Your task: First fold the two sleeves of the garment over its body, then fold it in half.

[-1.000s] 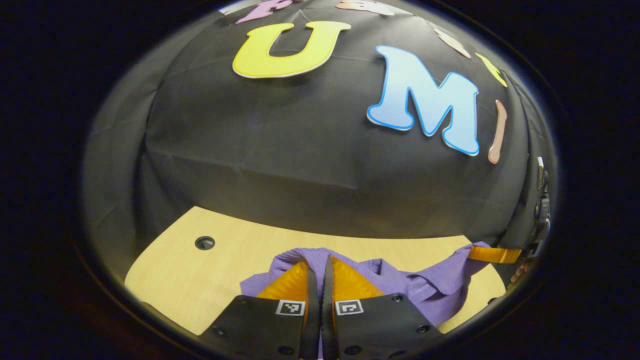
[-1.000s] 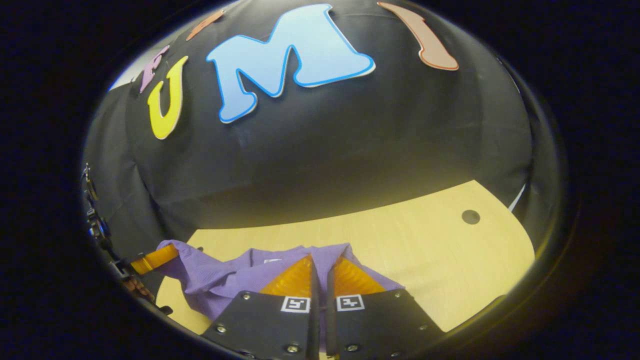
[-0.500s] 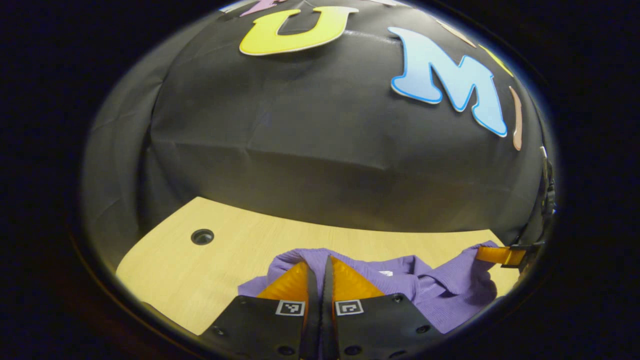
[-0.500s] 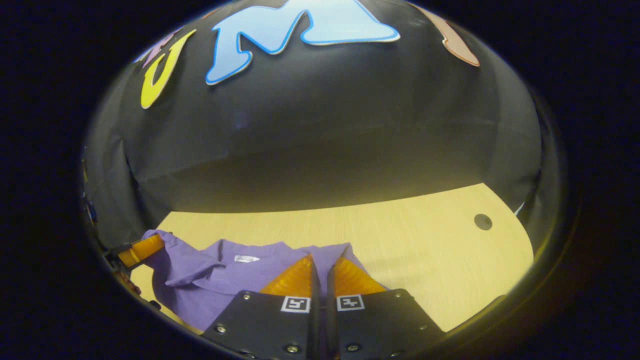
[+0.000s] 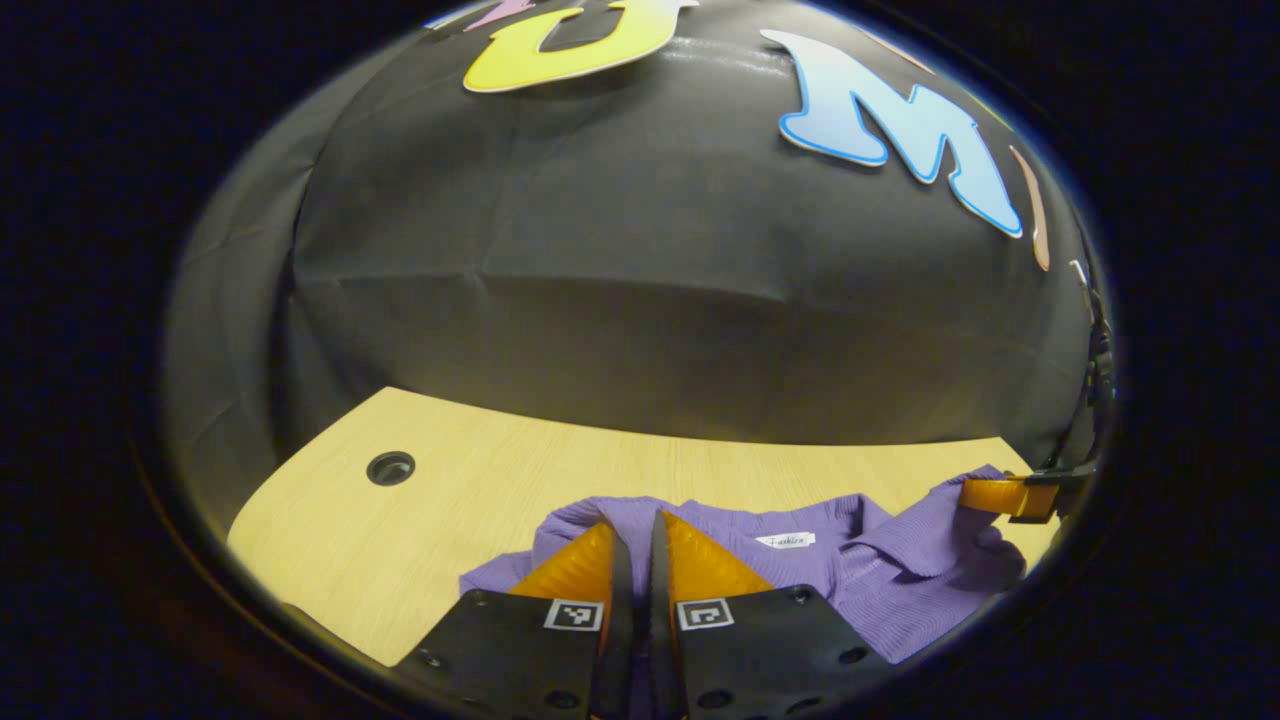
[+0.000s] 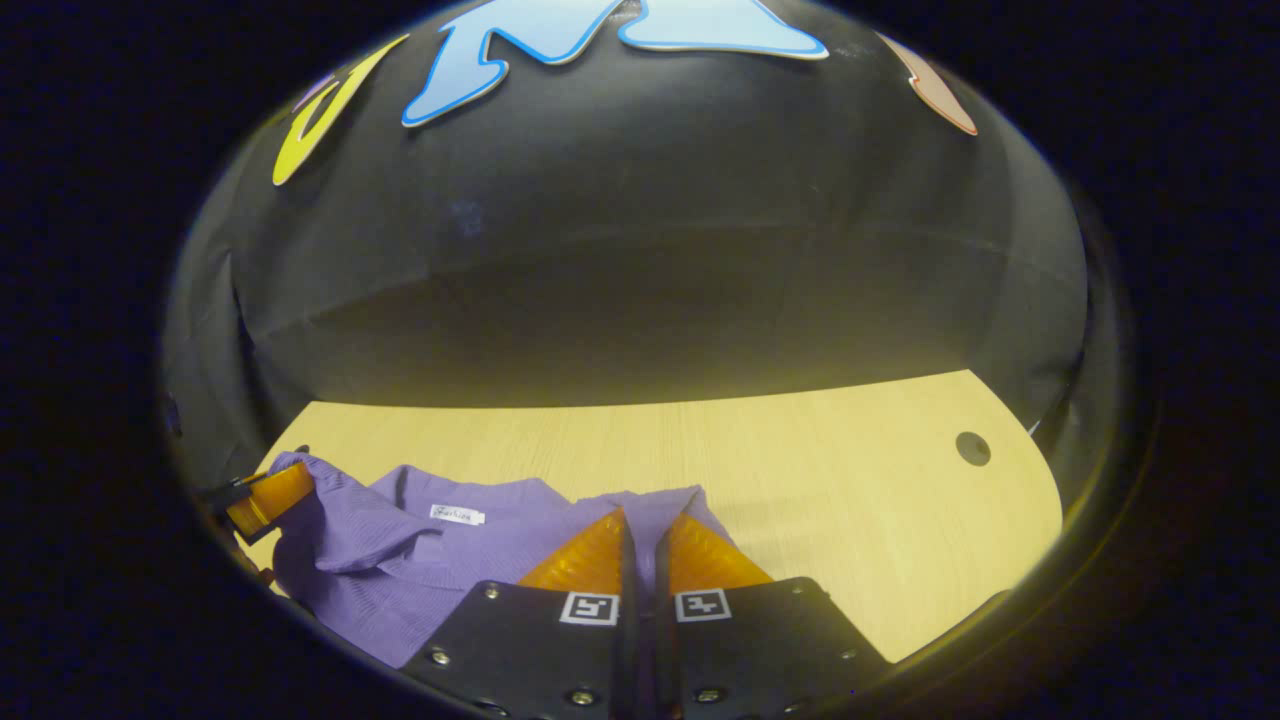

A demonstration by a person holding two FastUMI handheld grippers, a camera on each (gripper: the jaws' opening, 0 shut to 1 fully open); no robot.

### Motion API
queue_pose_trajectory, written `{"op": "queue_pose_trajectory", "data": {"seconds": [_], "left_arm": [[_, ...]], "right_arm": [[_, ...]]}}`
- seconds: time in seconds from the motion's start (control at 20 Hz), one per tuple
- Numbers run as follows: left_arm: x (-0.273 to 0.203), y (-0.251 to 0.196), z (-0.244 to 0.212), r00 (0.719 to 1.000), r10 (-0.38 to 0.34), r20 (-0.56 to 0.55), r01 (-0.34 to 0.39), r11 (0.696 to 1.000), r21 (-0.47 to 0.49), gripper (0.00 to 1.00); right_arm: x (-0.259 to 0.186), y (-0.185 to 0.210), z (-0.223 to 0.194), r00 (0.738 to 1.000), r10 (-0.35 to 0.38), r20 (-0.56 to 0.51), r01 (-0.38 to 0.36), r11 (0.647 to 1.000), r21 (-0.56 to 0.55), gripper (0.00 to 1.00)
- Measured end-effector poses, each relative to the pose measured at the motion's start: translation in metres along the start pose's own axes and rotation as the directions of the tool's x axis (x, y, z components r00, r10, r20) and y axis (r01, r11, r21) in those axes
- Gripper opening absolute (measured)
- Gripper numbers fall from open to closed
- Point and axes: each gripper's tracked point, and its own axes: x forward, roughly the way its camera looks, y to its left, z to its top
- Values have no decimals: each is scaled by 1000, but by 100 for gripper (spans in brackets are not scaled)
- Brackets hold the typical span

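Lower now, my left gripper [image 5: 640, 540] and right gripper [image 6: 642, 540] both pinch the purple shirt [image 5: 880, 590]; uneven pulling could wrinkle its collar [image 6: 350, 515].

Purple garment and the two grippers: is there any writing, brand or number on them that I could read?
On the white neck tag of the purple garment: one short printed word, too small and blurred to read with confidence.
On the left gripper: two square black-and-white code patterns, no words.
On the right gripper: two such squares, no words.
No readable numbers on any of them.
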Motion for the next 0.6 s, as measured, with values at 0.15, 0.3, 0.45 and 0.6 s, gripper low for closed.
{"op": "queue_pose_trajectory", "data": {"seconds": [0.15,0.3,0.45,0.6], "left_arm": [[4,-4,-5,1000,-7,-15,7,1000,15,19],[-2,-10,2,1000,-25,-5,25,1000,-2,31],[-7,-16,9,999,-33,4,33,999,5,65],[-20,-20,26,999,-27,37,27,1000,0,80]], "right_arm": [[0,1,-2,1000,0,-4,0,1000,-23,10],[-8,6,-1,1000,17,-8,-17,1000,-26,25],[-15,2,10,1000,1,27,0,999,-52,45],[-27,2,20,999,8,48,-5,998,-55,63]]}}
